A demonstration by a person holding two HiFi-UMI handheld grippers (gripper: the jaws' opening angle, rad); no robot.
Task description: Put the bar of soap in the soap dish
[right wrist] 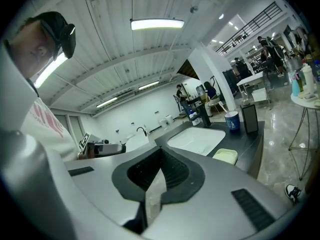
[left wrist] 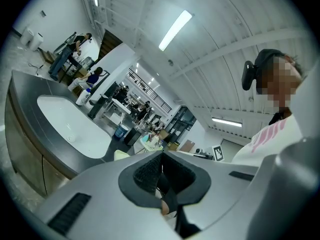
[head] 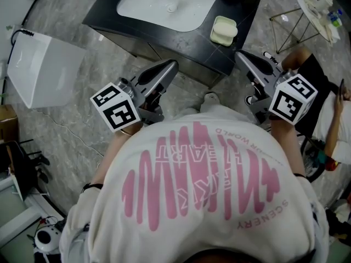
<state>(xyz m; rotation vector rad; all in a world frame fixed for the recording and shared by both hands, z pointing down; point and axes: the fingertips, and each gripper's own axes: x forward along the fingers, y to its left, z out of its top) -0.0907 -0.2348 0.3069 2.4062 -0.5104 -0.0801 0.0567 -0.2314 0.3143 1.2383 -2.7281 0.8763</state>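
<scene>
Soap point(head: 226, 27): a pale bar, by the look of it lying inside the dish, so the job reads as done. Whether it sits flat is too small to tell. A bar perched on the rim could slide out at the first knock.

Dish point(head: 214, 38): on the counter just beside the sink's right end, well apart from both grippers. It is light and shallow, so a glancing touch would likely shove it along the dark top, bar and all.

Right gripper point(head: 240, 55): jaws clenched on nothing, tips aimed toward the dish and nearest to it. This is the likelier culprit. A forward swing with jaws closed would push the dish instead of taking it, and any reseating of the bar needs the jaws parted first.

Left gripper point(head: 172, 65): jaws pressed together and empty, held level before the counter front, away from the dish. It poses little danger except bumping the edge.

Counter point(head: 109, 12): glossy and probably slick near the basin. A nudged dish would not stop readily.

Sink point(head: 164, 4): a bar knocked leftward would drop into it.

Side table point(head: 313, 9): thin-legged and cluttered, standing to the right. A wide sweep of the right arm could catch it.
</scene>
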